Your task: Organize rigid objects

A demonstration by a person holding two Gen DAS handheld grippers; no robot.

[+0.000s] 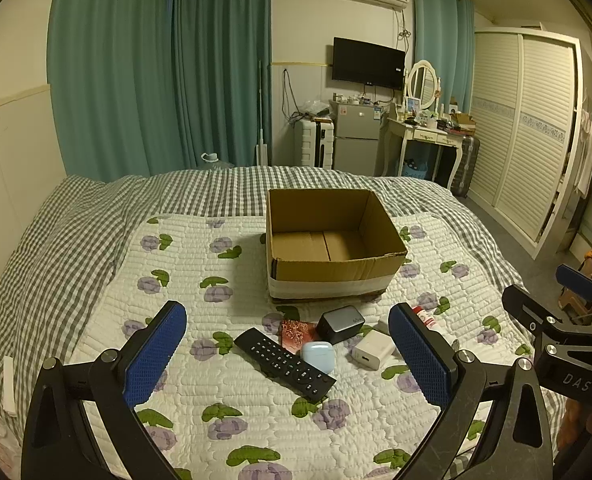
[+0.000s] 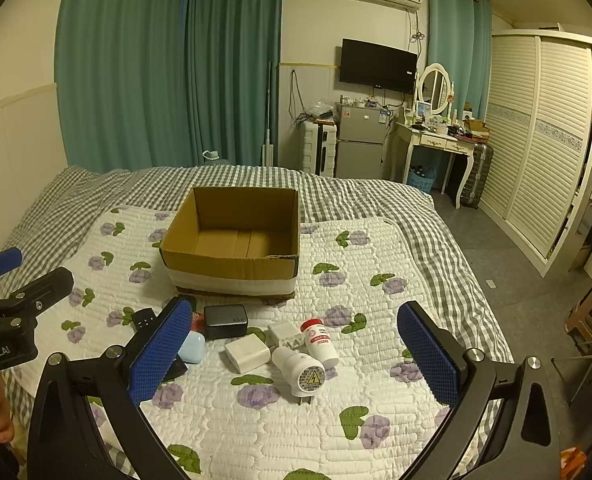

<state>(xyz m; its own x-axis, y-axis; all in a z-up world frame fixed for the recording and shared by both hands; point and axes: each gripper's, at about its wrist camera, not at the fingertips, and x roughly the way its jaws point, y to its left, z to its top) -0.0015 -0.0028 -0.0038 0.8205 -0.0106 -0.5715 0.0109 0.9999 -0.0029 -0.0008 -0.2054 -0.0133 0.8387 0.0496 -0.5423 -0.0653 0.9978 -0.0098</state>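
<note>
The left gripper (image 1: 287, 354) hovered spread wide over the black remote (image 1: 283, 363) and pale-blue earbud case (image 1: 317, 355); the right gripper (image 2: 294, 354), equally agape and empty, framed white chargers (image 2: 247, 353) and a red-capped bottle (image 2: 321, 340). Beyond lay the cardboard box (image 1: 332, 268), empty, on the floral quilt (image 1: 200, 264).

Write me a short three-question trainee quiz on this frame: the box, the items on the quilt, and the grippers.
1. True or false: the cardboard box already holds an item.
2. Which lies nearest the remote control? A) earbud case B) white bottle with the red cap C) white round plug adapter
3. Fill in: the left gripper and right gripper are both ____.

Key: 1 false; 2 A; 3 open.
</note>
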